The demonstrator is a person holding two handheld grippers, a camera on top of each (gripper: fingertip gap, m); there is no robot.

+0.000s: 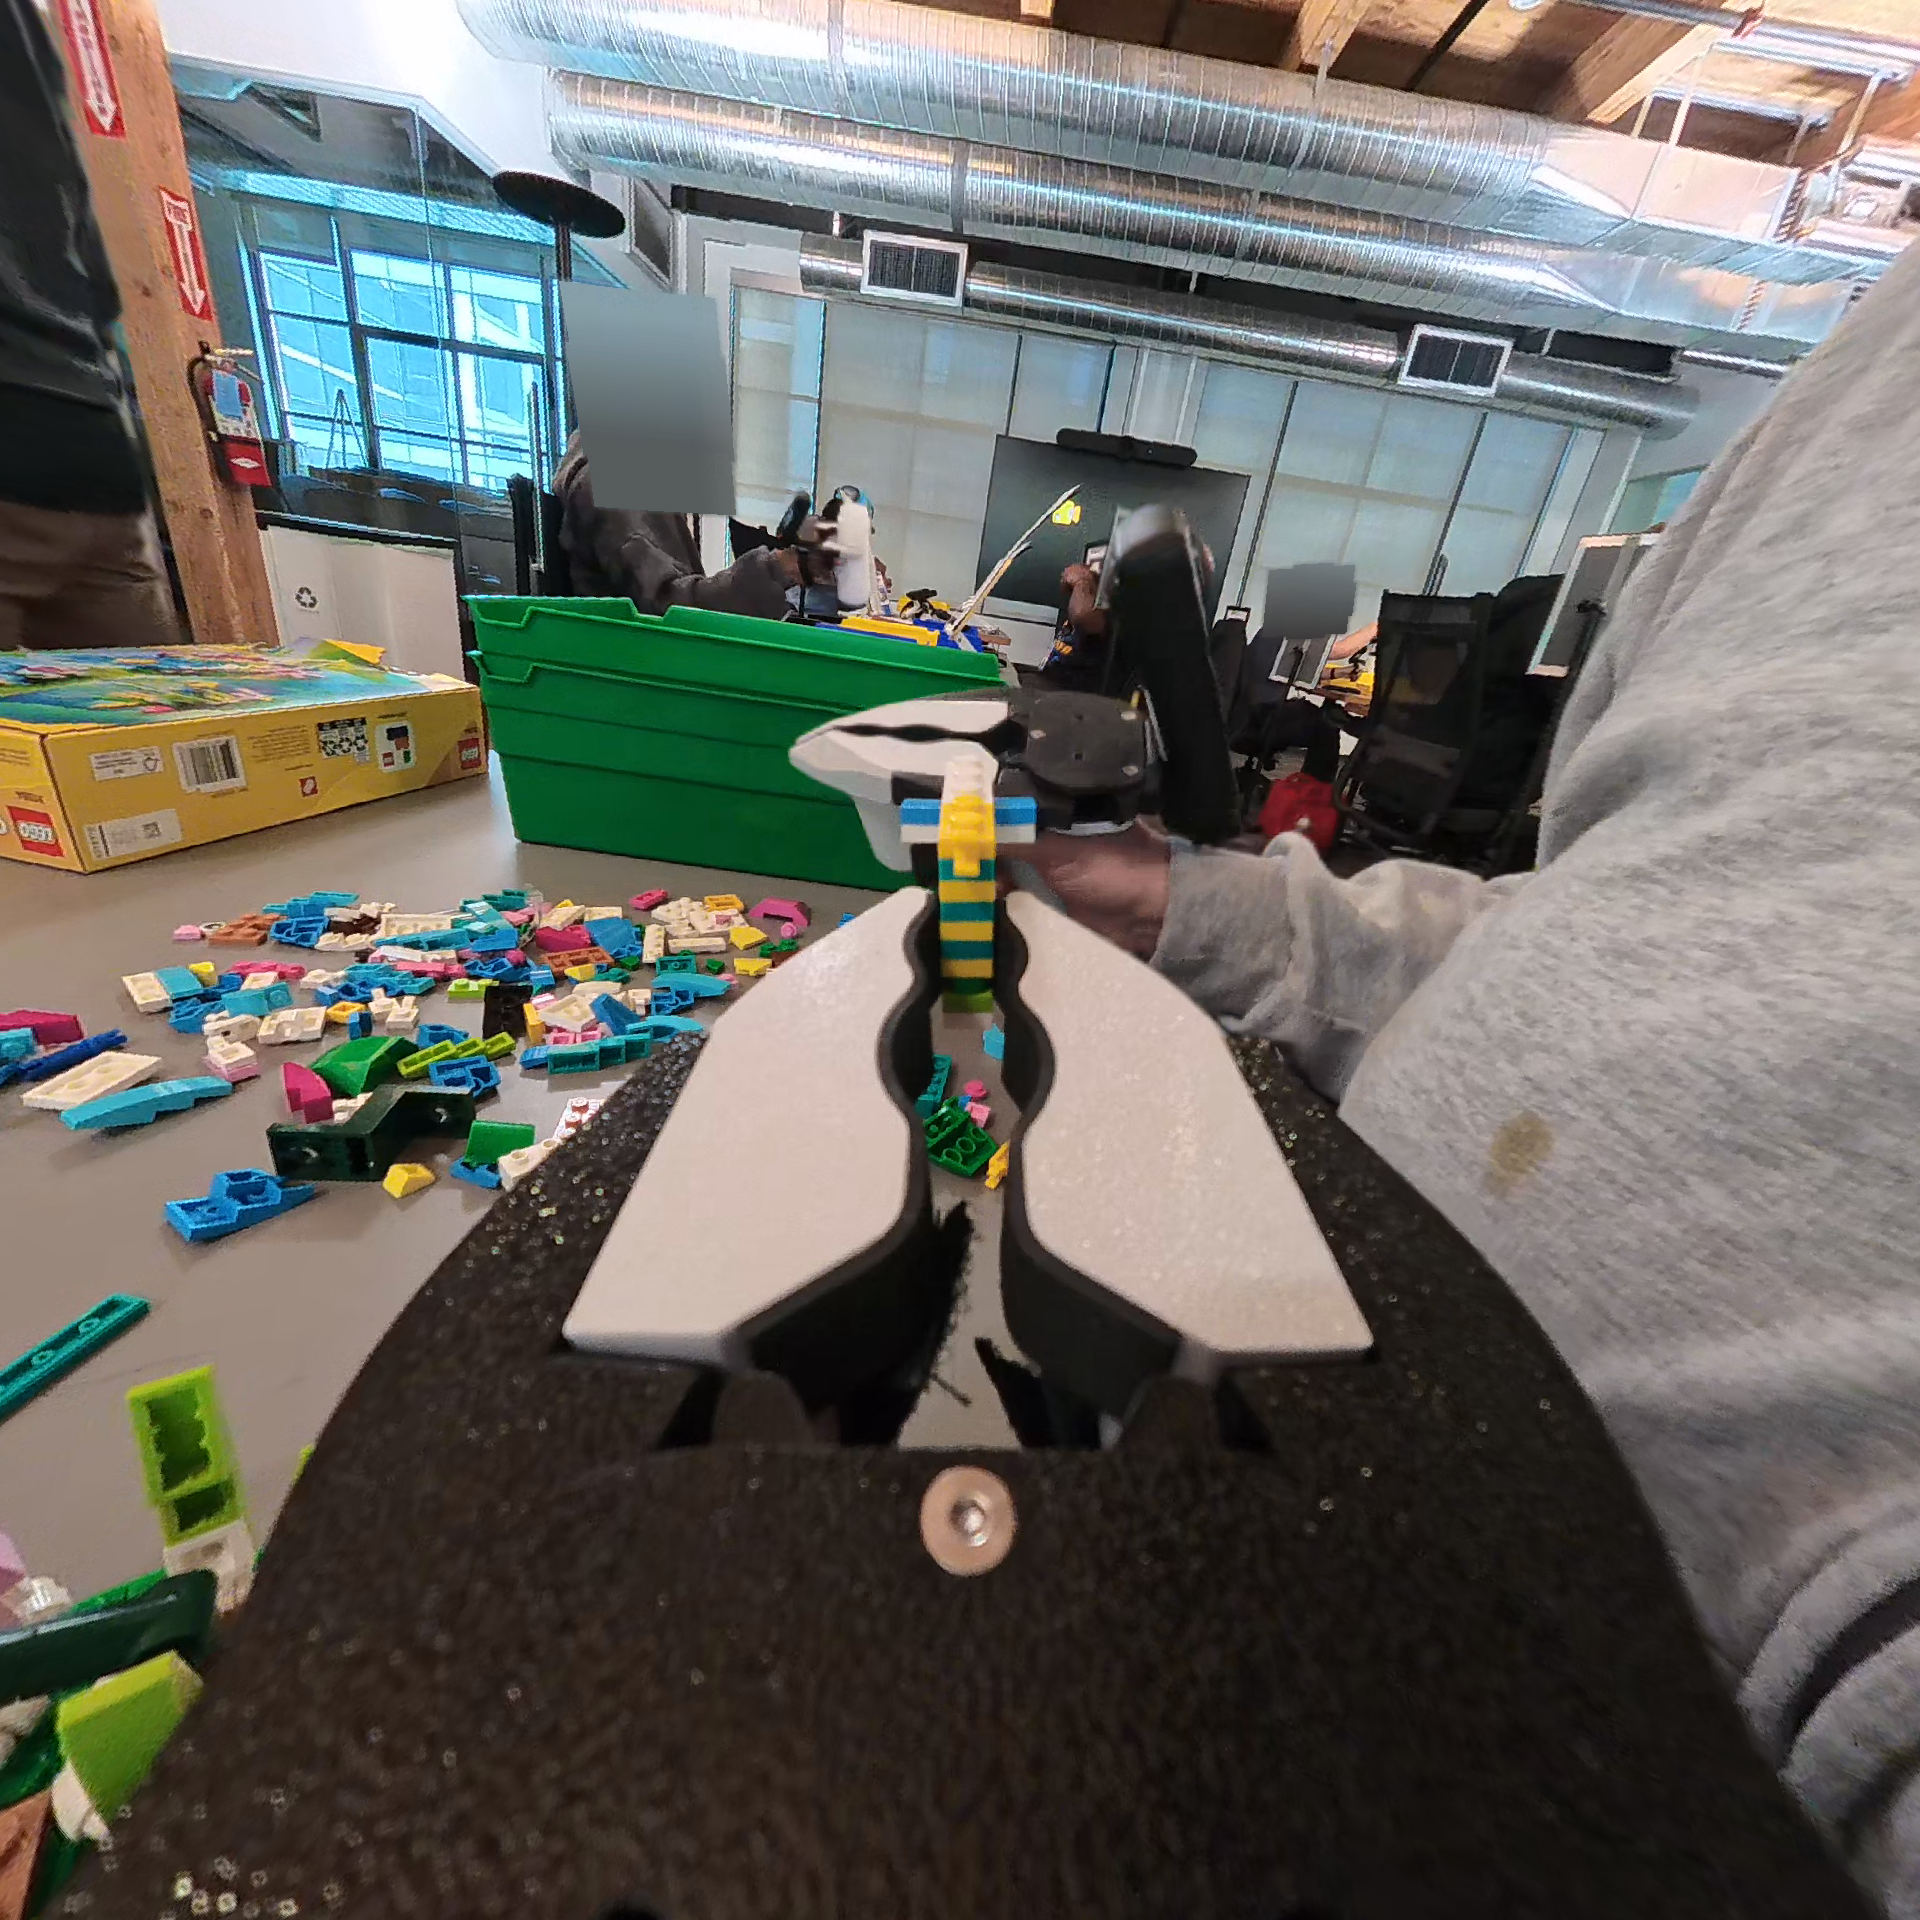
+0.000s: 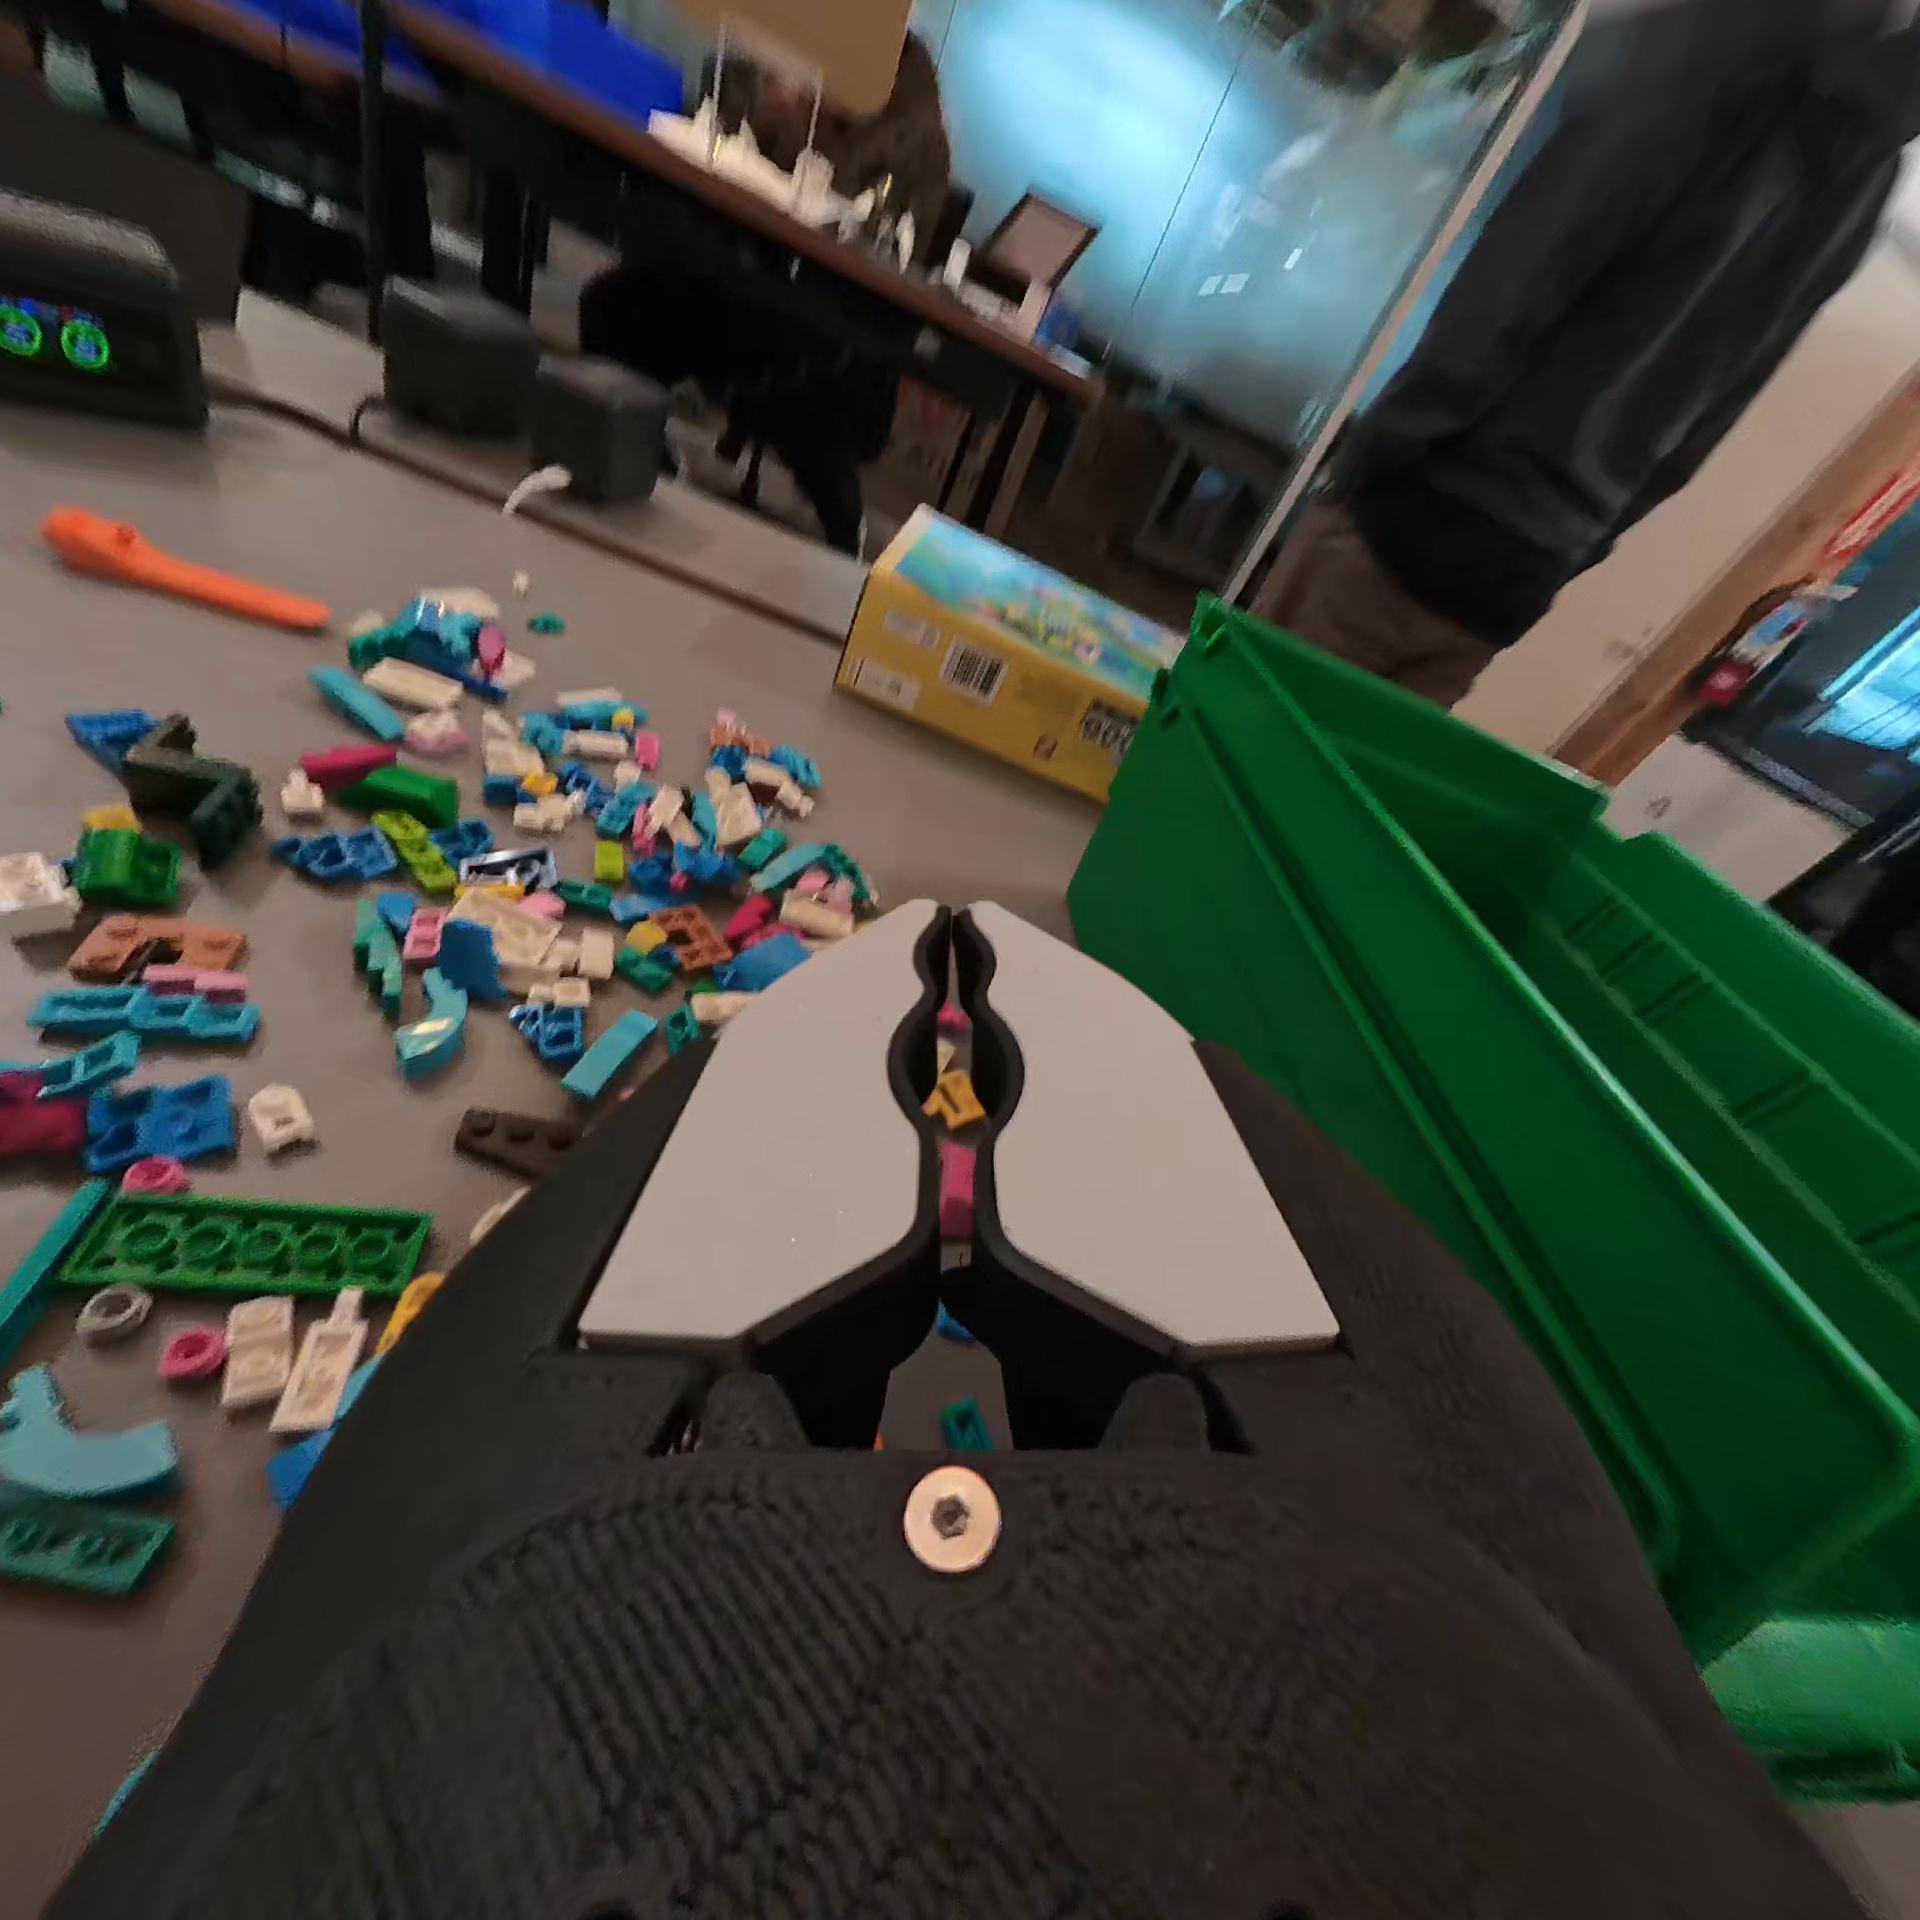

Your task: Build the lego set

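Printed labels and barcode on the yellow box (image 1: 223, 764); red signs (image 1: 187, 255) on the wooden post (image 1: 171, 436).

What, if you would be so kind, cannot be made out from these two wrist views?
- Striped brick tower, left wrist view: its back is hidden, and the left gripper's fingers cover its sides.
- Bricks beneath the shut right gripper, right wrist view: mostly covered by its fingers.
- Green bins: contents hidden by their walls in both views.
- Far scattered bricks: blurred, shapes unclear.
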